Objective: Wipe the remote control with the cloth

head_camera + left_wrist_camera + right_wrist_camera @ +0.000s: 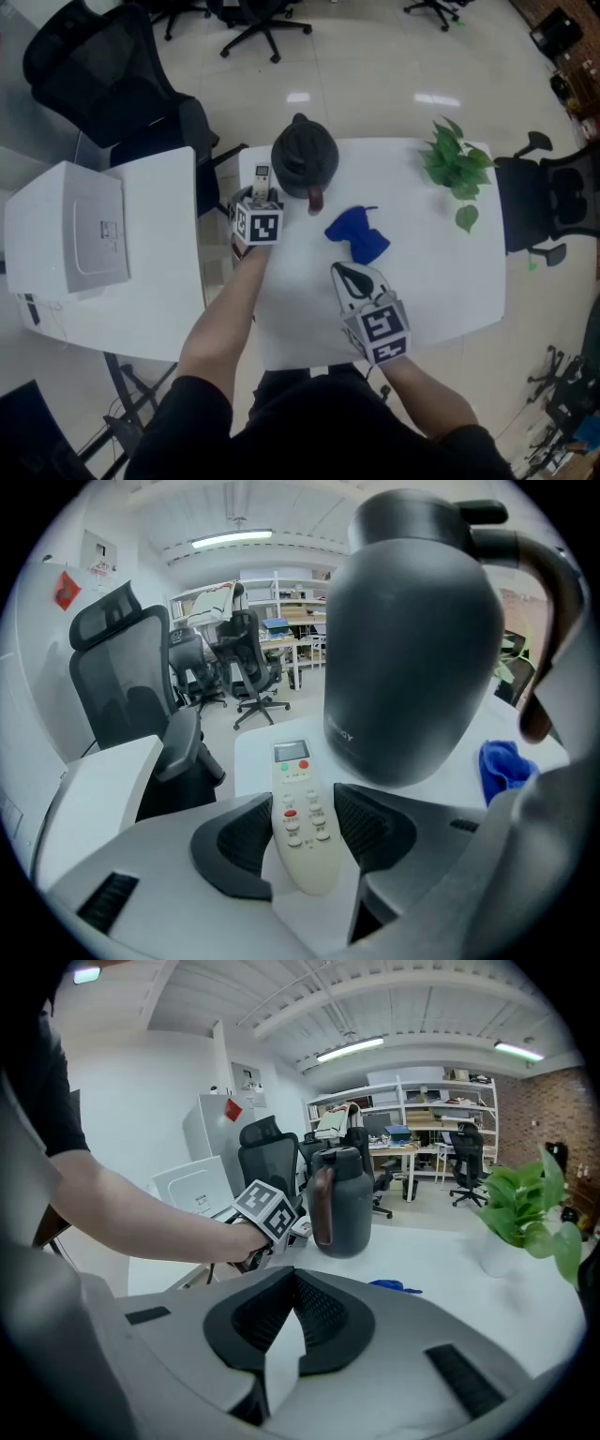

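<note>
Grasping step: left gripper (303,810) pinches the remote control (294,766) by its sides, beside the kettle (412,639); right gripper (345,274), jaws together and empty, should next fetch the cloth (357,234) nearby.

Remote (262,175) just L of jug (304,155), maybe touching; cloth (356,234) nearer, plant (457,161) R.

Lit brightly and evenly from ceiling strip lamps (232,540), mirrored as two pale glare patches on the glossy floor (375,66). Close to washed-out white on the table (422,272), with barely a shadow anywhere. Bent hard by fisheye in the left gripper view and right gripper view, black at the corners. Sharp on the remote control (302,808); soft and hazy in the near foreground at lower right. Dull sheen along the dark jug (412,649).
</note>
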`<move>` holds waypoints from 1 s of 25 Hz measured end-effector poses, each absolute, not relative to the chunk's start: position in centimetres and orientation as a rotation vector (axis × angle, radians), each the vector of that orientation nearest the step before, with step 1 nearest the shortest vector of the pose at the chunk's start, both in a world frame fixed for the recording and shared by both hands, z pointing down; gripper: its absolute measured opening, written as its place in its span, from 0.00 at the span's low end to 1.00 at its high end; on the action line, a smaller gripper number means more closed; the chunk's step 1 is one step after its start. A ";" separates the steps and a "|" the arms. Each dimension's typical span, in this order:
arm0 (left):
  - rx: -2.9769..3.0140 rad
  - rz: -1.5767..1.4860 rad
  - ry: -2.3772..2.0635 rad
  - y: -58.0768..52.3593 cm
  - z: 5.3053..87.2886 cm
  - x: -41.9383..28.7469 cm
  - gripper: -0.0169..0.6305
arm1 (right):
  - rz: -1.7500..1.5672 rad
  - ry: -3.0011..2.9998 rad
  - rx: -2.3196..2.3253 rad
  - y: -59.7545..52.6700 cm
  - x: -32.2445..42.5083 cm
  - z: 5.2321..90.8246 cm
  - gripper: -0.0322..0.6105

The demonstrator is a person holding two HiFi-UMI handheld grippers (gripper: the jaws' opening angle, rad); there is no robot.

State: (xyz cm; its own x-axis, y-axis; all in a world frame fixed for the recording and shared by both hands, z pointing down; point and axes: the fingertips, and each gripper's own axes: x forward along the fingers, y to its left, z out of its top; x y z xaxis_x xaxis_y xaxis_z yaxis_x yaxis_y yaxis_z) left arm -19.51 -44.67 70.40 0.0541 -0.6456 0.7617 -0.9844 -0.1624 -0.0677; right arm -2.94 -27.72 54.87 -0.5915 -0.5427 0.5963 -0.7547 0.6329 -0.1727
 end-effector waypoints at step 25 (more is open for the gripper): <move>2.138 0.697 -1.664 -33.3 58.9 -16.7 0.35 | 0.355 -2.084 1.035 -33.3 3.1 63.2 0.37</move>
